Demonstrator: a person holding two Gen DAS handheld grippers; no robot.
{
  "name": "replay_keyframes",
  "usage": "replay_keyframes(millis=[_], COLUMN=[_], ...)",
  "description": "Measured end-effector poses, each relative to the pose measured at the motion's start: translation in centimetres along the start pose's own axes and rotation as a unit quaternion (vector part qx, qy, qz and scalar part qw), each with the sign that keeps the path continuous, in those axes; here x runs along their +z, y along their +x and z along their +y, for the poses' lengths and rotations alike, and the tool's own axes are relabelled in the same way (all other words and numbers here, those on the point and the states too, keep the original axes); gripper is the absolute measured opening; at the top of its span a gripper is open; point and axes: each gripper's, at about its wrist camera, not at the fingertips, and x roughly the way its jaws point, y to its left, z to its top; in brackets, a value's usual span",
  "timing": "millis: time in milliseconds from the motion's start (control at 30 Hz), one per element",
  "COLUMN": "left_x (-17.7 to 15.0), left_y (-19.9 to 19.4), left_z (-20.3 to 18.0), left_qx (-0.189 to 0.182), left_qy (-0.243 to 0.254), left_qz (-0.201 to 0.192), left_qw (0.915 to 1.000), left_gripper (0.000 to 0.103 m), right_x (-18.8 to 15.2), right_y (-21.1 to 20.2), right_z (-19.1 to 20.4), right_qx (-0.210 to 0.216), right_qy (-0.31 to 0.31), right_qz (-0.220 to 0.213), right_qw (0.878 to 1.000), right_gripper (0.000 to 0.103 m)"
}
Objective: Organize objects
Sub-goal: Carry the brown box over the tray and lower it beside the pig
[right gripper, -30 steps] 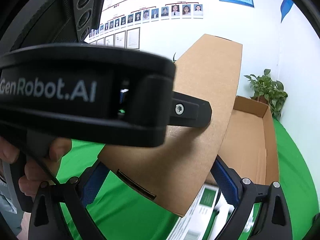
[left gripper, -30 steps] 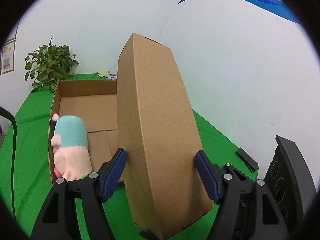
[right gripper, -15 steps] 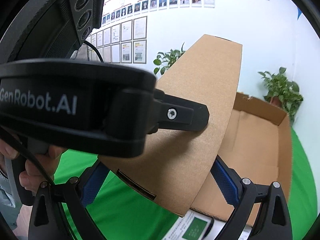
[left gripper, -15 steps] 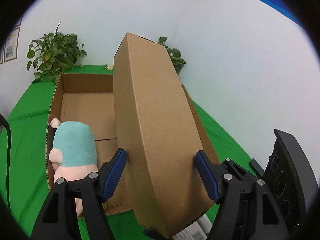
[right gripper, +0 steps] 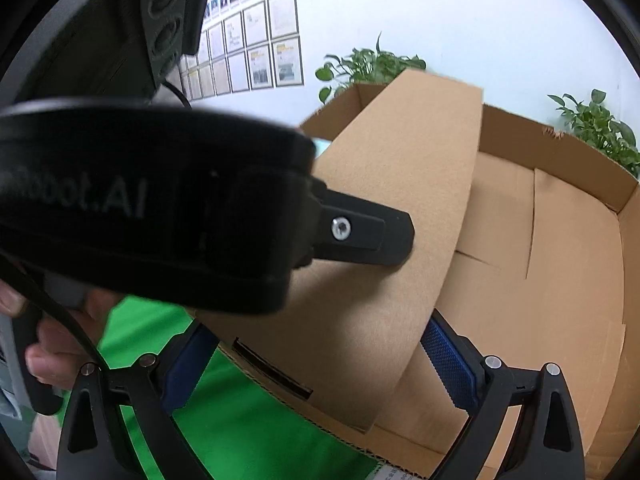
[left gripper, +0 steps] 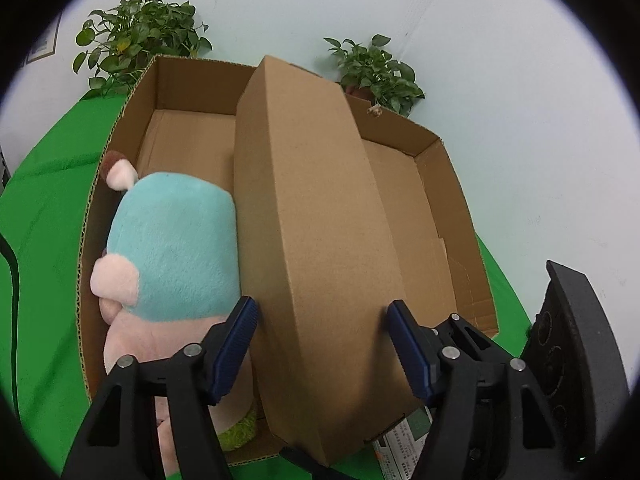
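A long closed cardboard box (left gripper: 312, 200) is carried tilted over a large open cardboard box (left gripper: 440, 144). Its far end dips inside, right beside a teal and pink plush toy (left gripper: 176, 248) that lies along the left wall. My left gripper (left gripper: 322, 340) has the closed box's near end between its blue pads; the jaws are closing and the pads press on both sides. In the right wrist view the same closed box (right gripper: 400, 184) sits between the pads of my right gripper (right gripper: 316, 360), above the open box (right gripper: 580, 160).
Green cloth (left gripper: 40, 220) covers the table. Two potted plants (left gripper: 136, 40) (left gripper: 372, 72) stand behind the open box at the white wall. A white and green printed packet (left gripper: 404, 436) lies under the closed box. A hand (right gripper: 60, 344) holds the left tool's black housing (right gripper: 160, 200).
Both grippers have moved forward and down with the closed box. Its far end has sunk from above the open box to inside it, next to the plush toy.
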Motion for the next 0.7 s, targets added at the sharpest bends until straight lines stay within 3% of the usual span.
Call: replay_keyframes(millis=[200, 433, 600, 700], left_x=[-0.6, -1.5, -1.9, -2.0], left_y=[1.0, 0.6, -0.4, -1.1], left_z=[0.7, 1.5, 1.7, 1.7], left_qx=[0.001, 0.013, 0.006, 0.002], left_qy=[-0.011, -0.019, -0.018, -0.014], left_qz=[0.022, 0.025, 0.019, 0.013], left_qw=[0.9997, 0.9994, 0.9996, 0.9998], left_gripper=[0.054, 0.034, 0.034, 0.034], right_x=[-0.2, -0.2, 0.3, 0.7], right_y=[2.8, 5.7, 7.0, 7.1], right_z=[-1.8, -2.9, -3.9, -5.2], right_qx=[-0.005, 0.001, 0.009, 0.035], right_qy=[0.009, 0.006, 0.01, 0.033], right_qz=[0.021, 0.049, 0.062, 0.06], right_qw=[1.0, 0.999, 0.998, 0.997], right_gripper=[0.097, 0.096, 0.098, 0.098])
